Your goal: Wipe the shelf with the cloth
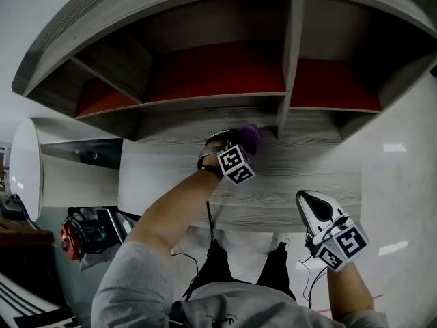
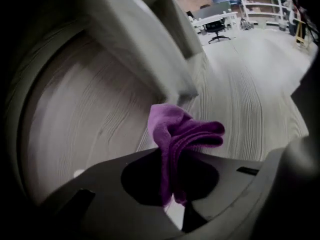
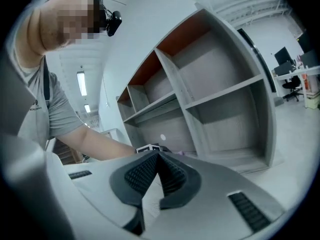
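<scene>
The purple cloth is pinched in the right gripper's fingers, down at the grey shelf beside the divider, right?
No: the purple cloth is pinched by the left gripper, as the left gripper view shows; the right gripper is shut on nothing. It is indeed at the grey shelf beside the divider.

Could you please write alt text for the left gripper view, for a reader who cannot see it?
The left tool is shut on a bunched purple cloth, with the grey wood-grain shelf behind it. A divider panel of the shelf stands above the cloth.
</scene>
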Tool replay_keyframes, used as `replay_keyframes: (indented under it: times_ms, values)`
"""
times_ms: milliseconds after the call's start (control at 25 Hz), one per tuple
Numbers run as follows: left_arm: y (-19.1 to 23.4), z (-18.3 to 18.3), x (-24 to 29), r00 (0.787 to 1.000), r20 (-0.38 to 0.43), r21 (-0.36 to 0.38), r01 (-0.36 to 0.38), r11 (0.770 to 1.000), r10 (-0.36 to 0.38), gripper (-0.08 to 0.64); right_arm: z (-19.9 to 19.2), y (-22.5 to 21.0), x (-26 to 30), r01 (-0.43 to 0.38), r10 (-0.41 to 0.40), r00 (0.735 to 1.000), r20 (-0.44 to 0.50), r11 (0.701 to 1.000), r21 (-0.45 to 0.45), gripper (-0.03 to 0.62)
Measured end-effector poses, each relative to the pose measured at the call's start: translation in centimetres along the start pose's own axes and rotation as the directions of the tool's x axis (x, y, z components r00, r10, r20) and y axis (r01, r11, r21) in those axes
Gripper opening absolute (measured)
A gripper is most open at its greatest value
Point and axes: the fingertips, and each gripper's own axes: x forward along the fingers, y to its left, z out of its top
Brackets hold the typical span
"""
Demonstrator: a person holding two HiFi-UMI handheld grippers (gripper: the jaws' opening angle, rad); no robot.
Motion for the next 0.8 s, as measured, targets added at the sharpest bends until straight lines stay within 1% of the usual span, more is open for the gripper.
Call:
replay_keyframes:
  times_ms: [80,120,160,200,240,280,320,360,400,480,560,600,640,720,760,800]
  values:
    - [2.5,-5.2,-1.6,0.999,-0.028,-0.092,-0.029,0.995,0.027,0.072,-0.1,2.2,2.6,-0.044,0.044,0.999,-0.013,0.999,-0.013,0.021]
    - [3.8,-8.1,-2.6,0.998,-0.048,-0.124,-0.048,0.991,0.043,0.072,-0.1,3.6,4.2,-0.07,0.07,0.997,-0.022,0.997,-0.019,0.021]
    - [5.0,-11.1,-3.8,0.996,-0.07,-0.138,-0.07,0.988,0.06,0.072,-0.2,5.2,5.9,-0.098,0.097,0.995,-0.032,0.995,-0.026,0.021]
    - [6.3,-14.1,-4.9,0.992,-0.095,-0.133,-0.094,0.987,0.081,0.072,-0.1,7.0,7.6,-0.126,0.124,0.991,-0.043,0.991,-0.034,0.021]
    - [7.7,-17.0,-6.1,0.987,-0.122,-0.107,-0.121,0.987,0.108,0.072,0.0,8.8,9.2,-0.154,0.152,0.987,-0.053,0.987,-0.046,0.021]
    - [9.2,-19.8,-7.4,0.978,-0.151,-0.059,-0.153,0.986,0.143,0.072,0.2,10.7,10.8,-0.182,0.179,0.982,-0.063,0.981,-0.058,0.021]
    - [10.9,-22.3,-8.6,0.966,-0.179,0.007,-0.189,0.982,0.187,0.072,0.5,12.4,12.4,-0.211,0.206,0.976,-0.07,0.975,-0.071,0.021]
    - [12.7,-24.5,-9.8,0.949,-0.205,0.085,-0.225,0.971,0.238,0.072,0.7,14.1,13.8,-0.239,0.233,0.969,-0.077,0.968,-0.081,0.021]
    - [14.7,-26.3,-11.0,0.929,-0.228,0.166,-0.257,0.952,0.291,0.072,0.7,15.6,15.0,-0.266,0.259,0.962,-0.083,0.96,-0.088,0.021]
    - [18.6,-29.0,-13.2,0.883,-0.259,0.313,-0.306,0.899,0.391,0.072,0.4,18.4,17.1,-0.312,0.304,0.948,-0.092,0.945,-0.098,0.021]
    - [22.4,-30.3,-15.1,0.833,-0.275,0.441,-0.333,0.833,0.479,0.072,-0.1,20.5,18.4,-0.344,0.334,0.937,-0.1,0.933,-0.103,0.021]
    - [24.1,-30.6,-15.8,0.811,-0.278,0.498,-0.336,0.8,0.514,0.072,-0.4,21.3,18.8,-0.355,0.345,0.933,-0.104,0.929,-0.103,0.021]
    - [25.3,-30.7,-16.2,0.795,-0.278,0.547,-0.33,0.769,0.539,0.072,-0.7,21.9,19.2,-0.363,0.353,0.929,-0.107,0.926,-0.1,0.021]
    - [26.8,-31.0,-15.9,0.78,-0.261,0.627,-0.311,0.714,0.569,0.072,-1.8,22.7,20.0,-0.373,0.363,0.925,-0.107,0.924,-0.087,0.021]
    - [27.3,-31.1,-15.5,0.767,-0.245,0.679,-0.301,0.67,0.593,0.072,-2.5,22.9,20.4,-0.375,0.366,0.924,-0.106,0.924,-0.078,0.021]
    - [28.0,-31.3,-15.0,0.748,-0.229,0.74,-0.282,0.611,0.623,0.072,-3.2,23.0,20.7,-0.375,0.367,0.924,-0.106,0.924,-0.07,0.021]
